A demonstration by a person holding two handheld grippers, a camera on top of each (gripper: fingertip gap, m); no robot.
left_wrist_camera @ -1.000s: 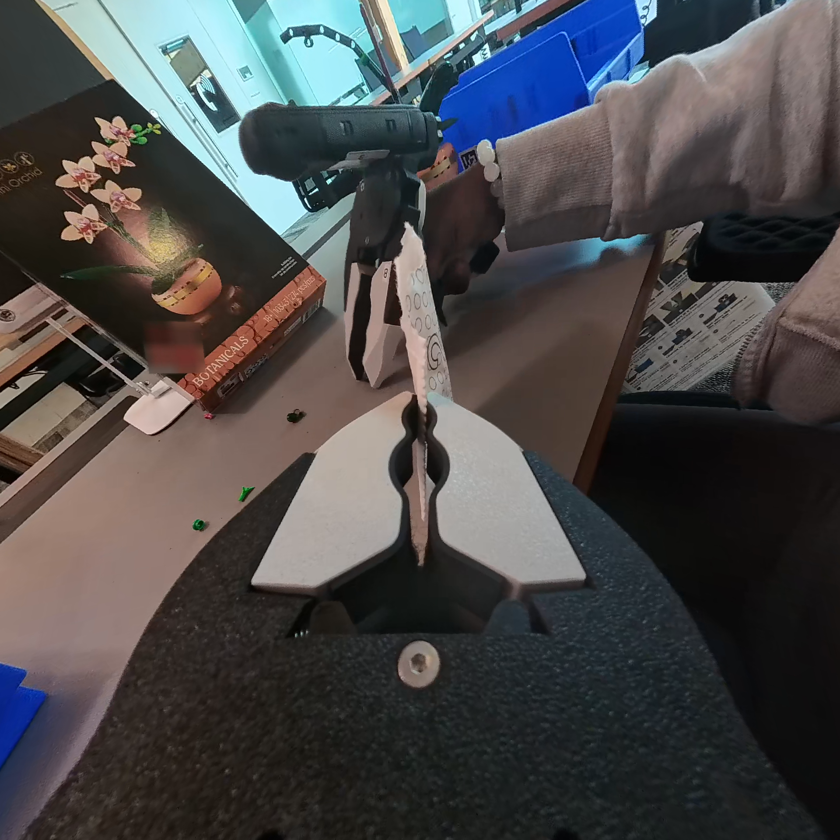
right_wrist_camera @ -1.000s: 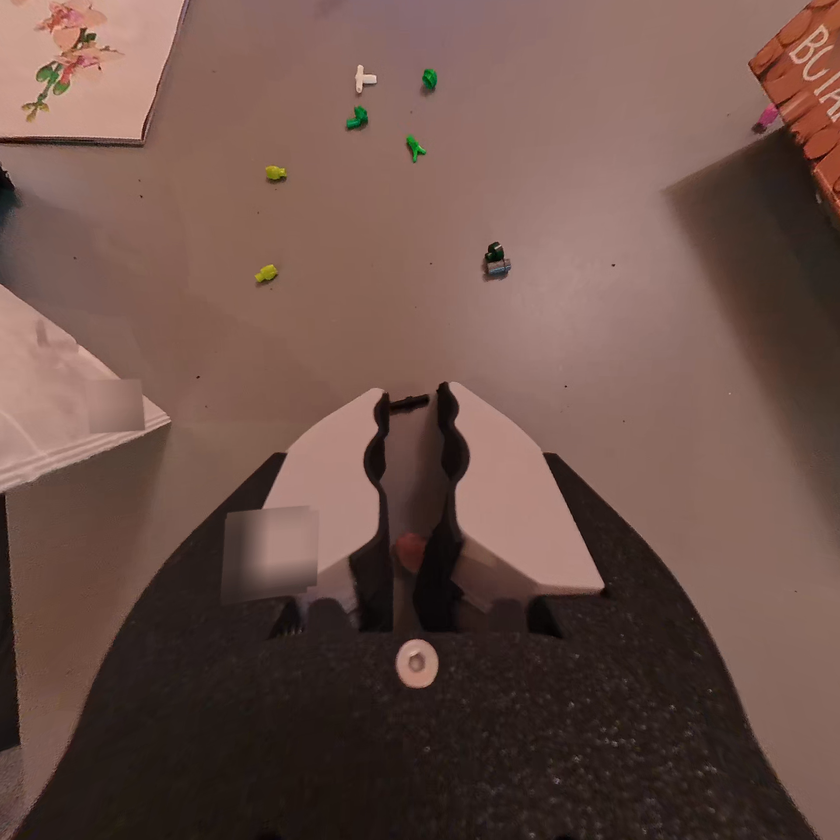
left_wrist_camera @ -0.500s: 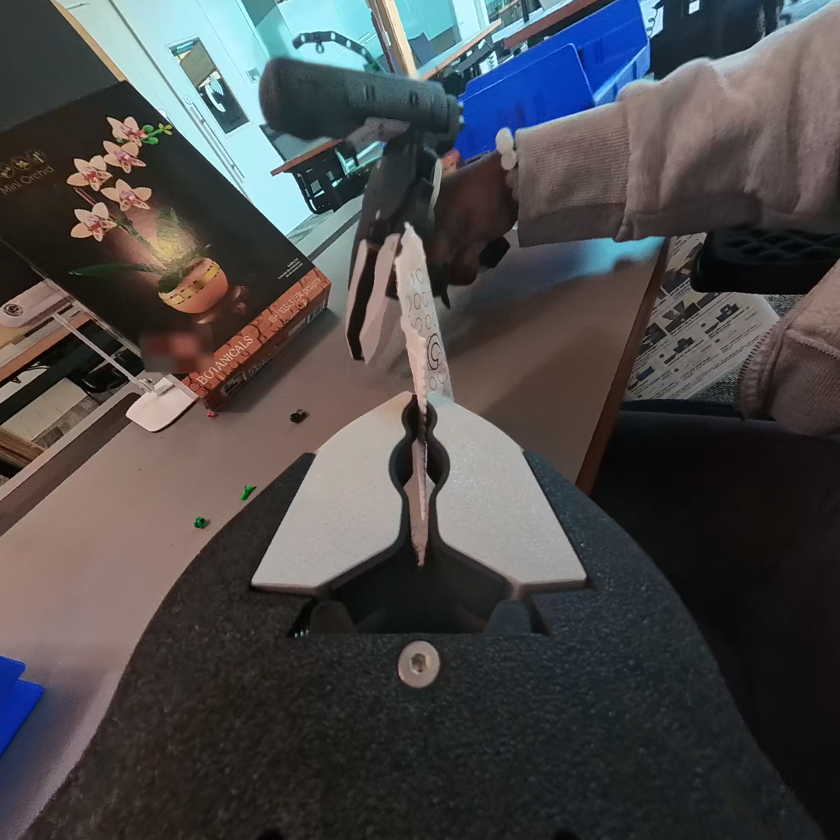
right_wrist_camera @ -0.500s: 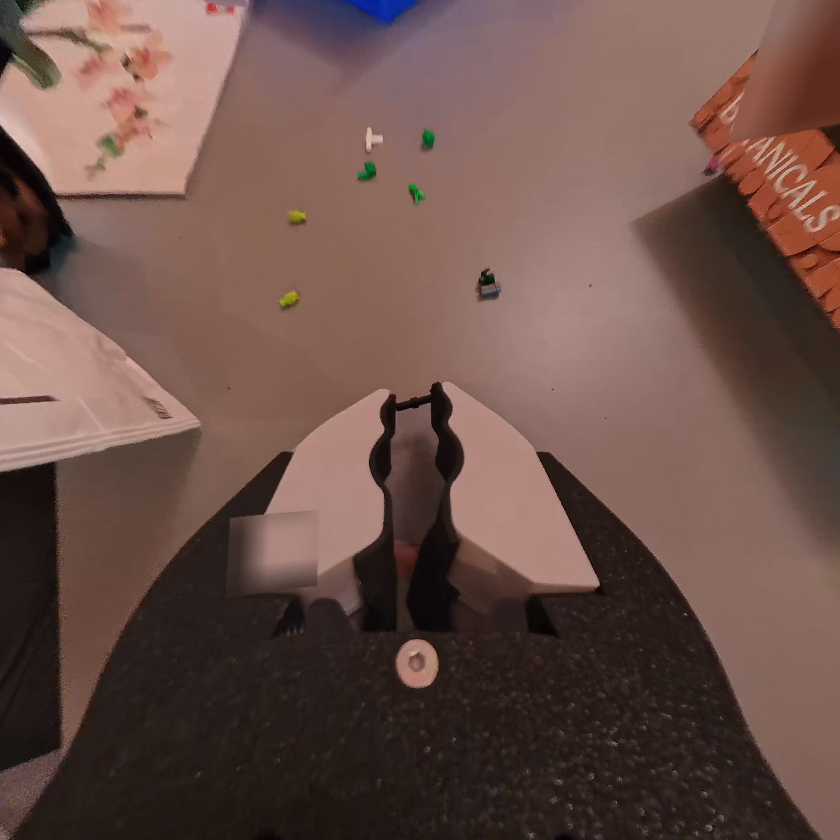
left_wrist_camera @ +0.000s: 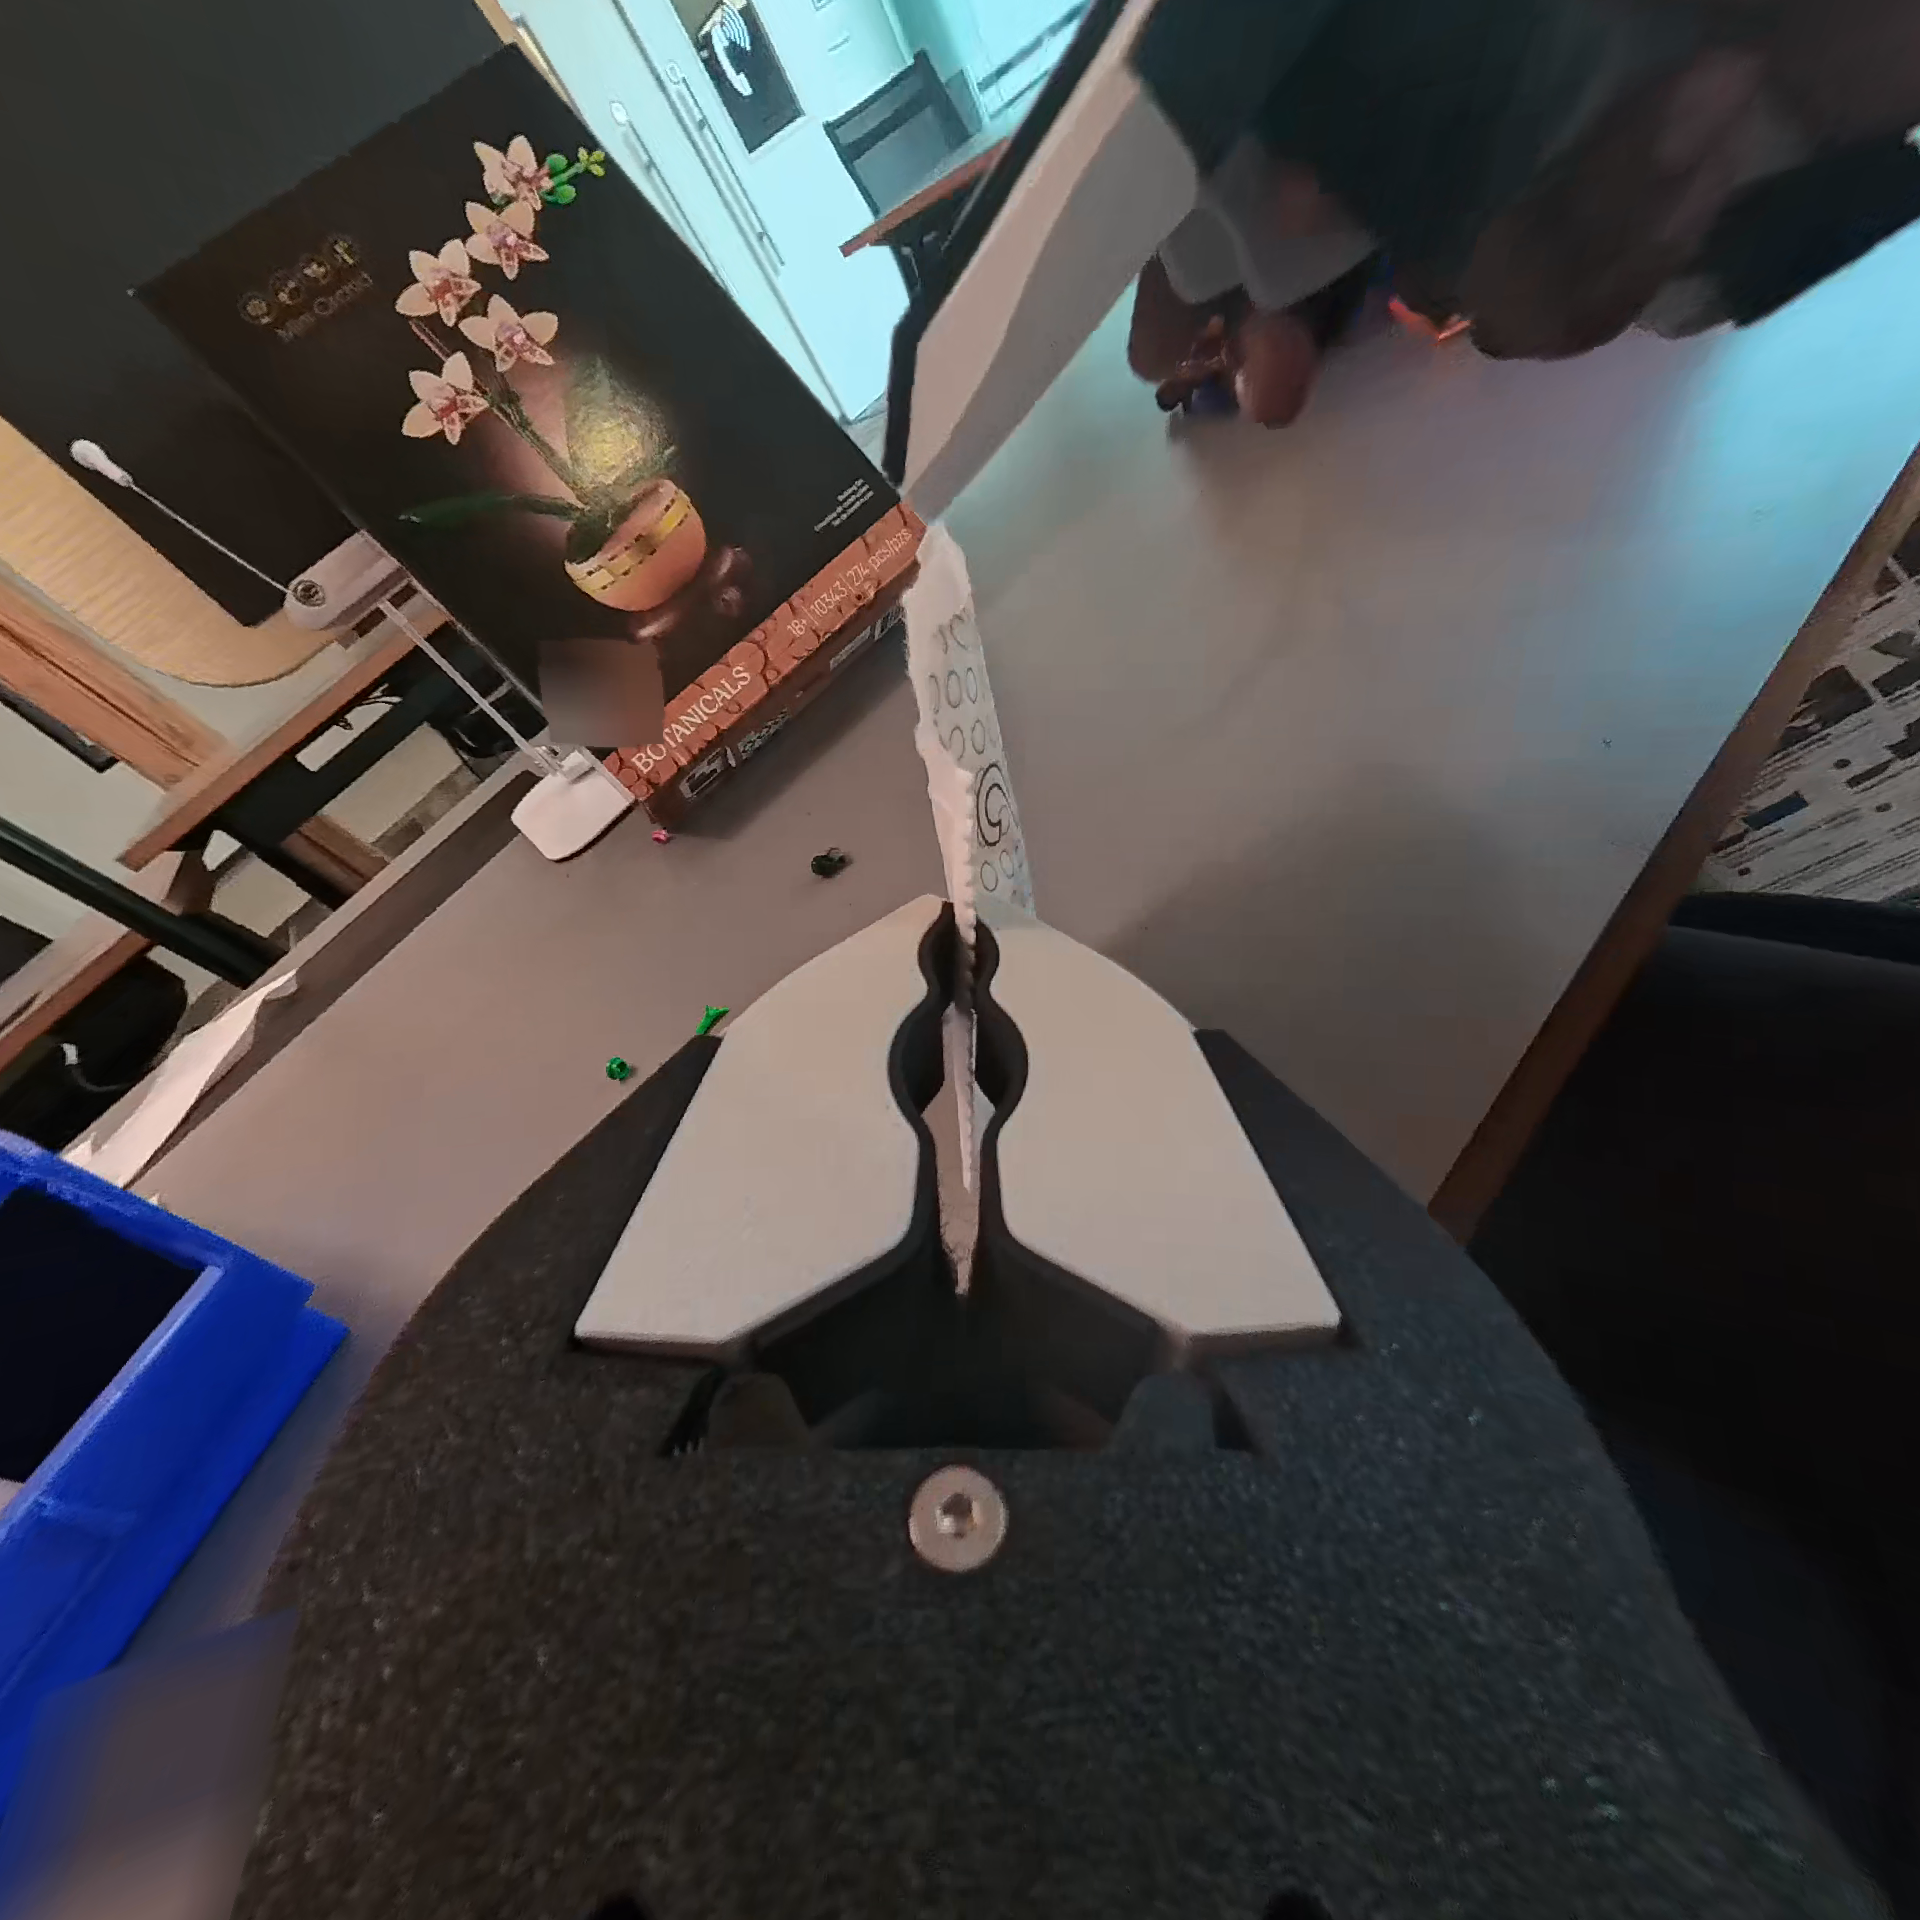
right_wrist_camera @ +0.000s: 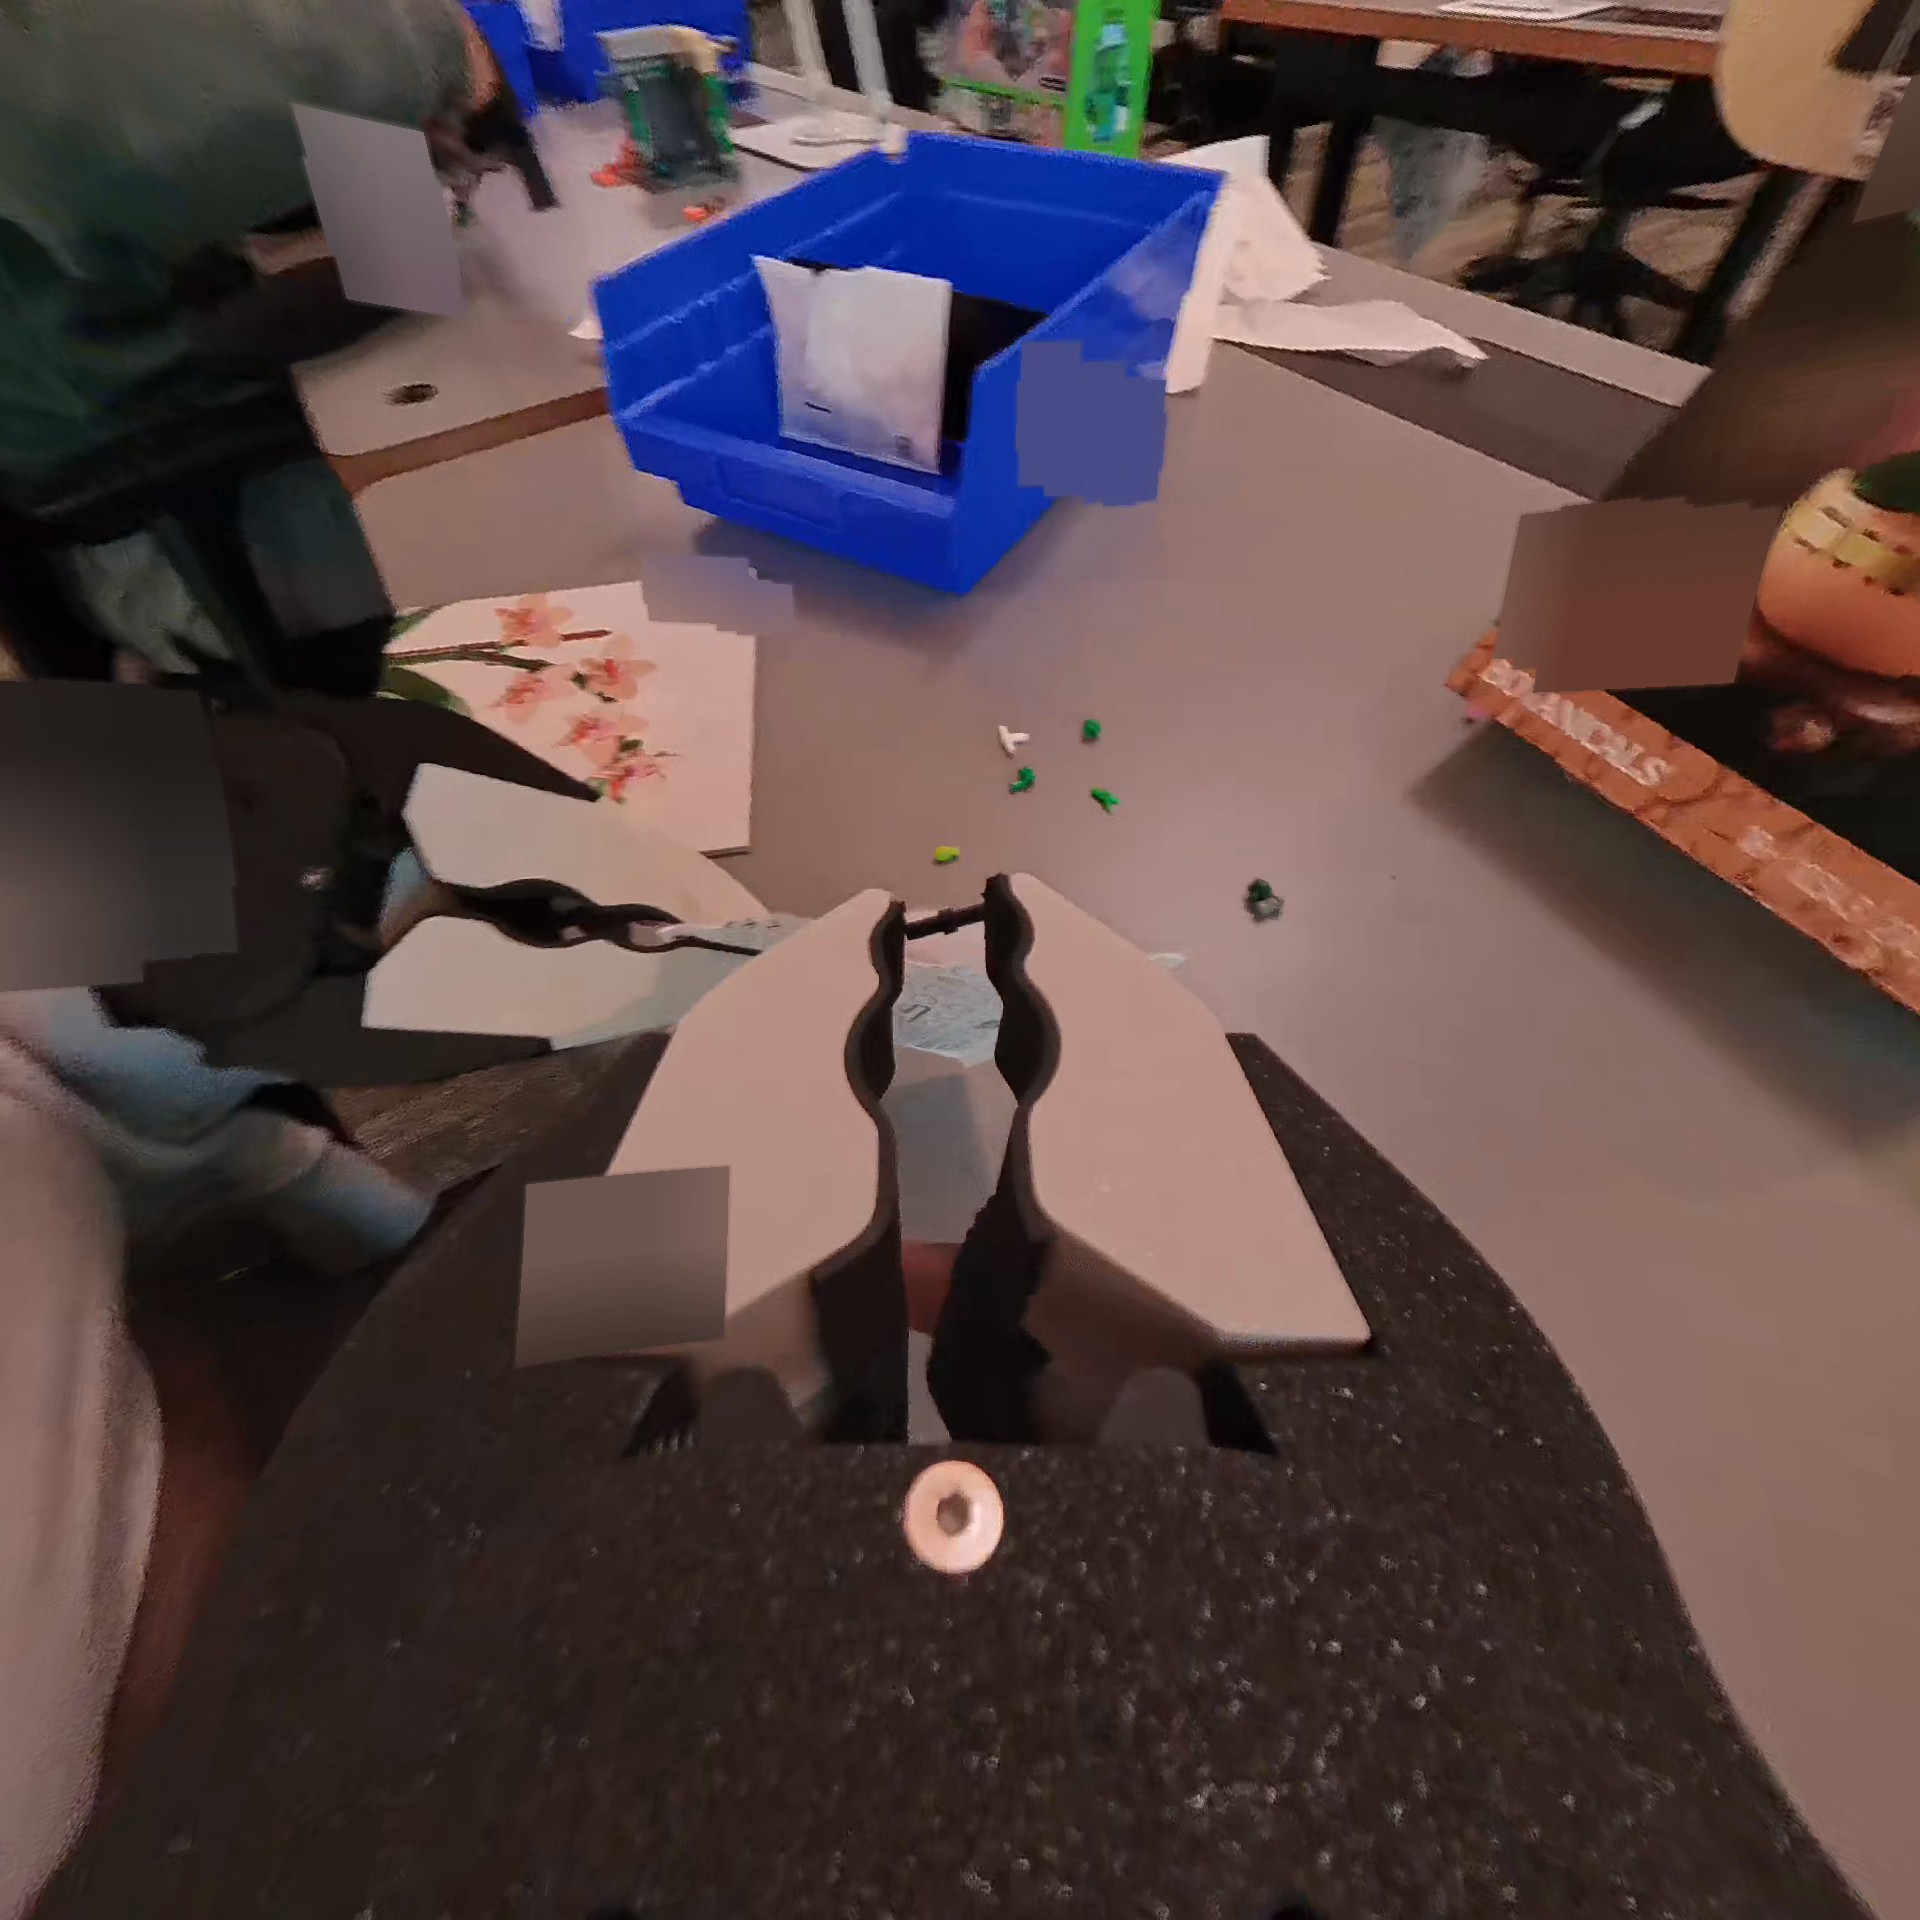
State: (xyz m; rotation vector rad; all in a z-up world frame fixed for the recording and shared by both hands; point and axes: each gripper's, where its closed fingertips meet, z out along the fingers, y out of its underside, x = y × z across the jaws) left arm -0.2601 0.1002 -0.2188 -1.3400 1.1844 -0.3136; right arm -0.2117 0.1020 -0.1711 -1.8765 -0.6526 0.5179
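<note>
My left gripper (left_wrist_camera: 961, 920) is shut on a white paper bag (left_wrist_camera: 961, 717) with a serrated edge, which stands up from the jaws. It also shows at the left of the right wrist view (right_wrist_camera: 665, 932), with the bag (right_wrist_camera: 940, 1003) reaching under my right fingers. My right gripper (right_wrist_camera: 945, 906) is shut on a small black pin (right_wrist_camera: 948, 916) held across its tips, above the grey table (right_wrist_camera: 1351, 1039). Loose small pieces lie ahead: a white one (right_wrist_camera: 1011, 738), green ones (right_wrist_camera: 1023, 779) and a yellow-green one (right_wrist_camera: 945, 854).
A blue bin (right_wrist_camera: 831, 499) with a white bag (right_wrist_camera: 857, 364) stands at the back, an orchid booklet (right_wrist_camera: 592, 696) to the left and the orchid box (right_wrist_camera: 1714, 810) to the right. The table edge (left_wrist_camera: 1662, 862) runs along the right. Another person's hand (left_wrist_camera: 1226, 353) rests far off.
My right gripper has lifted and tilted up from facing the table to looking across it, still with the pin. It has left the left wrist view, where a blue bin has appeared.
</note>
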